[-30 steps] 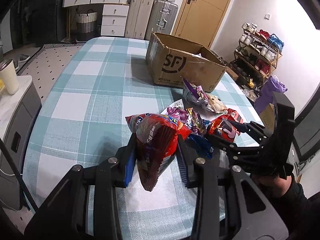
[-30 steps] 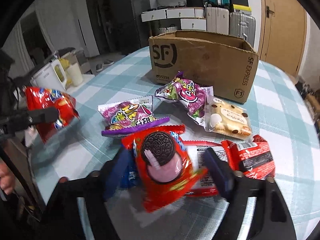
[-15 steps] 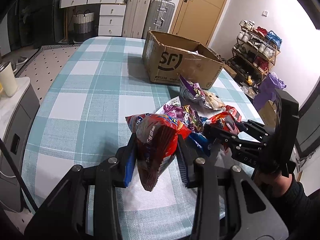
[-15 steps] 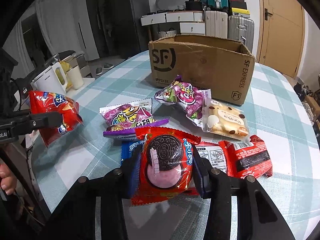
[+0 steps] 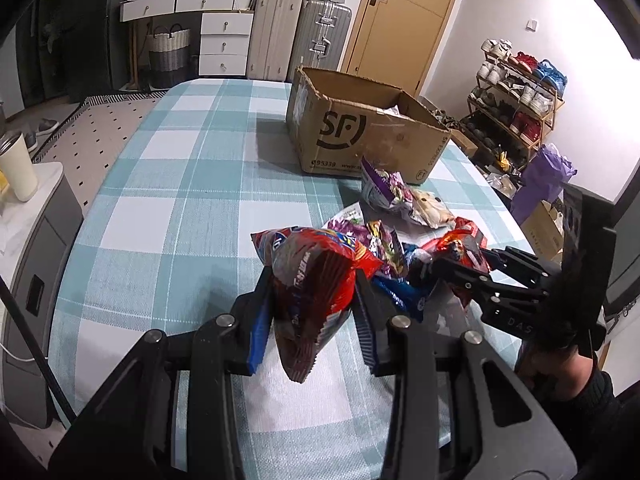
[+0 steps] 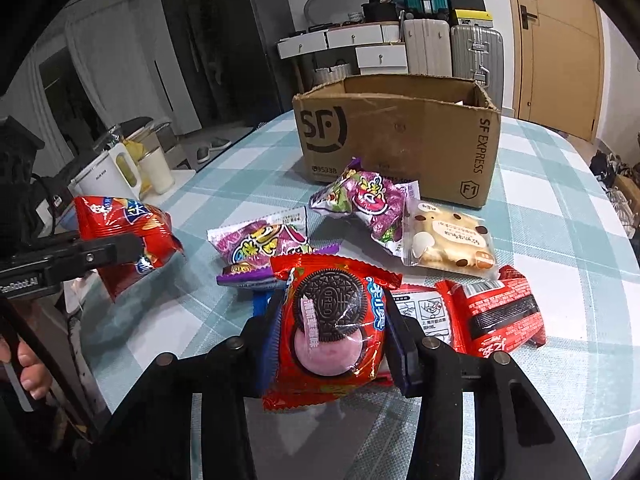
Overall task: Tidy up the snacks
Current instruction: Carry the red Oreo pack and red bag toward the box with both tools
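Red Oreo packet (image 6: 334,330) clamped between the pads of the right gripper (image 6: 335,344), raised just above the snack pile near the table (image 6: 560,216) edge; red chip bag (image 5: 312,292) pinched in the left gripper (image 5: 310,312), hanging clear of the checked cloth. 2 purple candy bags (image 6: 368,200), a cream biscuit pack (image 6: 444,240) and a red wafer pack (image 6: 500,312) lie on the table before the open SF cardboard box (image 6: 400,136).

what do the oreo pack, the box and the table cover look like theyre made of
Oreo pack: glossy plastic film, judging by its glare and crimped ends. Box: matte brown corrugated cardboard, with creased, worn top edges. Table cover: probably woven checked cloth; it looks matte, but a coated sheet can't be ruled out.
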### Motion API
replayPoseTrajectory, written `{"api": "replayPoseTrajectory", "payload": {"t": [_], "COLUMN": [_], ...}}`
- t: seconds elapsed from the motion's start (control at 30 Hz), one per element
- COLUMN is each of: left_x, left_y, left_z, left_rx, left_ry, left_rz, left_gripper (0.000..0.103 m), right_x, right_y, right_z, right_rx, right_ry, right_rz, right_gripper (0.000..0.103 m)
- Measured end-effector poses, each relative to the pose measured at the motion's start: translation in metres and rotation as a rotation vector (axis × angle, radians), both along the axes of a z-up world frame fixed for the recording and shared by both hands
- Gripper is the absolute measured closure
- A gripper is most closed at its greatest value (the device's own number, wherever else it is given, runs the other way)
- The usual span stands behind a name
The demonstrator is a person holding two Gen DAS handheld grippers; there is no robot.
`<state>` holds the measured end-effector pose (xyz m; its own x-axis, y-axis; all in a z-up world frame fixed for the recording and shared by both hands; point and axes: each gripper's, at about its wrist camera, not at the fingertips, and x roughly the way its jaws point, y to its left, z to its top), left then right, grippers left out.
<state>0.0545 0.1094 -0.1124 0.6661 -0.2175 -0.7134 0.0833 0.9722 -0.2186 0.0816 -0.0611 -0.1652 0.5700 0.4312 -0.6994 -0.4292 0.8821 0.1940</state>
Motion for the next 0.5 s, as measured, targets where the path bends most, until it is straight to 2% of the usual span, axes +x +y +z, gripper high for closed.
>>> {"api": "replayPoseTrajectory", "payload": {"t": [0.3, 0.5], "left_x": [0.014, 0.038], "left_y": [-0.005, -0.016], "left_z": [0.02, 0.039], "left_rx": [0.014, 0.03], "left_ry": [-0.048, -0.073], "left_rz": [-0.015, -0.06], "left_gripper": [0.07, 0.07], "right_x": [0.005, 0.01], "right_y": [-0.021, -0.033], "right_z": [0.031, 0.056], "right_rx": [0.077, 0.114], "right_ry": [-0.023, -0.054], "right_rz": [-0.051, -0.077], "right_gripper": [0.058, 0.058]}}
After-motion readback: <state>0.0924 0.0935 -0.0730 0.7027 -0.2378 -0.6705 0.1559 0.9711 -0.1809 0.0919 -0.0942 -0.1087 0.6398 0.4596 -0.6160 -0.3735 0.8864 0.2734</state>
